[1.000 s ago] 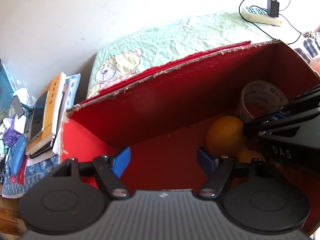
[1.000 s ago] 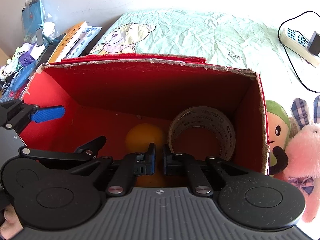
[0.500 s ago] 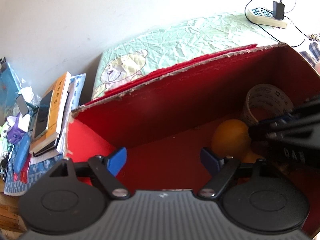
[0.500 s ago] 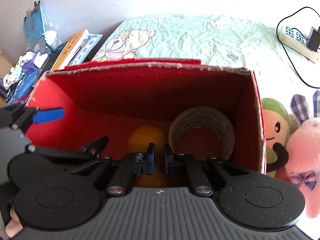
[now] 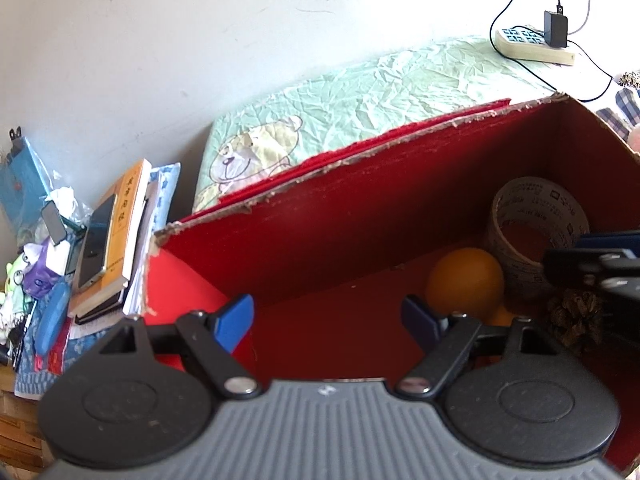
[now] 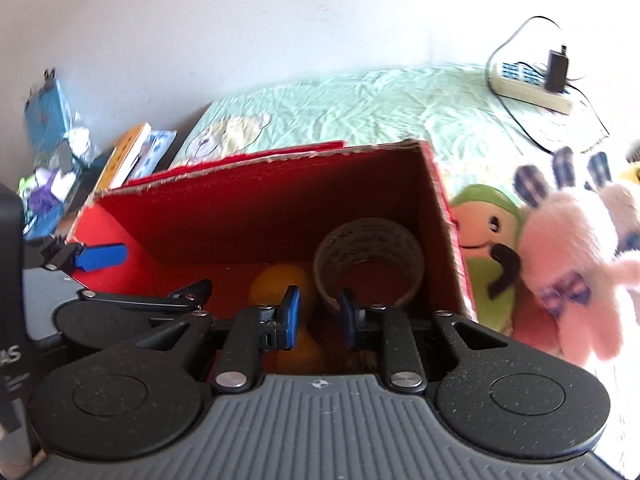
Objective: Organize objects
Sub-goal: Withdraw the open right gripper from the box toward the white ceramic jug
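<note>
The right gripper (image 6: pixel 319 318) sits over the open red box (image 6: pixel 280 208), w/ a clear gap between its blue-padded fingers (image 6: pixel 292 312) and nothing held in that gap. Just beyond the fingertips, on the box floor, an orange ball (image 6: pixel 276 280) lies beside a roll of printed tape (image 6: pixel 368 256); the tape stands on edge near the box's right wall, touching or nearly touching the ball. In the left wrist view a brown pine cone (image 5: pixel 576 316) rests on the floor below the tape, right under the right gripper's black body, which enters from the frame's right edge.

The left gripper (image 5: pixel 328 316) is spread wide over the box's left half, blue pads (image 5: pixel 234 322) well apart, empty; only bare red floor shows between them. In that view the ball (image 5: pixel 466 282) sits just past the right-hand pad, w/ the tape (image 5: pixel 536 224) behind it.

Outside the box: a pale green bedsheet w/ a bear print (image 5: pixel 248 156) lies behind the back wall. A green plush (image 6: pixel 486 236) and a pink plush rabbit (image 6: pixel 568 252) sit against the box's right wall, blurred in the right wrist view. A white power strip w/ a black adapter (image 5: pixel 534 46) rests far back on the bed. To the left, a stack of books w/ a phone on top (image 5: pixel 108 248) sits among misc. clutter.
</note>
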Demonstrator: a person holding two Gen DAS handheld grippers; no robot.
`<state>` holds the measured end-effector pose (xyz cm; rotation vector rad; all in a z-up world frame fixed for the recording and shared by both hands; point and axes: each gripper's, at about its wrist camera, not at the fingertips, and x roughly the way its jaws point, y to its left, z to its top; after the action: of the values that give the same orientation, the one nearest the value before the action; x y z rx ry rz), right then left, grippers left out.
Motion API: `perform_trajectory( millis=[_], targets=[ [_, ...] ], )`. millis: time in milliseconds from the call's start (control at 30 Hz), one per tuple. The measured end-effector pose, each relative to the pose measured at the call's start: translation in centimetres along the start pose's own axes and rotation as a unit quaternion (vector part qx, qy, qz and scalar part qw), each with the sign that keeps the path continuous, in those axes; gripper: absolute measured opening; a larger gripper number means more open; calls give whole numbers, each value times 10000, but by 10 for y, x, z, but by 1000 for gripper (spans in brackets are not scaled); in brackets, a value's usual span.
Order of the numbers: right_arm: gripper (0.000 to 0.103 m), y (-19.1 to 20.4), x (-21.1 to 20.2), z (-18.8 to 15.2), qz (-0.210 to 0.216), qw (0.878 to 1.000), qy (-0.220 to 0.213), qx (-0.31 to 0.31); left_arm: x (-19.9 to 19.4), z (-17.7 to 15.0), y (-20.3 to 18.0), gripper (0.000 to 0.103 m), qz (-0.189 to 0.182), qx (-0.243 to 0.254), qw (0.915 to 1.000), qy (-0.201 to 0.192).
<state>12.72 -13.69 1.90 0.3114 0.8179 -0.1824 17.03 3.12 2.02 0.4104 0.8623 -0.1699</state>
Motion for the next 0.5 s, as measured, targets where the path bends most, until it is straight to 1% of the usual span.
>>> perform_trajectory(
  millis=[67,100,133,267,333,367,400,433,500],
  targets=[
    [25,4,-6,-1,-165,9997,-131,-101,-3,-1,1,84,1,16,10000,-50],
    [28,6,-10,-3,-224,9995,-170,-167,-3,-1,0,84,14,22,10000,-68],
    [28,7,-13,-4,-224,9994,-200,-177,-4,-1,0,84,20,11,9999,-99],
    [32,2,-28,-4,-41,9996,-274,-54,-5,-1,1,84,51,-55,9999,-141],
    [38,1,-37,-5,6,9993,-364,-109,-6,-1,1,84,72,-105,9998,-146],
    [44,1,-41,-6,44,9990,-420,-146,-7,-1,2,84,91,-125,9997,-167],
    [46,-1,-45,-7,91,9987,-459,-194,-8,-1,2,84,130,-150,9996,-181],
    [46,-2,-48,-10,147,9985,-466,-241,-11,-2,2,83,205,-189,9994,-196],
    [45,-6,-52,-11,260,9986,-351,-283,-19,-2,4,83,323,-297,9988,-219]
  ],
)
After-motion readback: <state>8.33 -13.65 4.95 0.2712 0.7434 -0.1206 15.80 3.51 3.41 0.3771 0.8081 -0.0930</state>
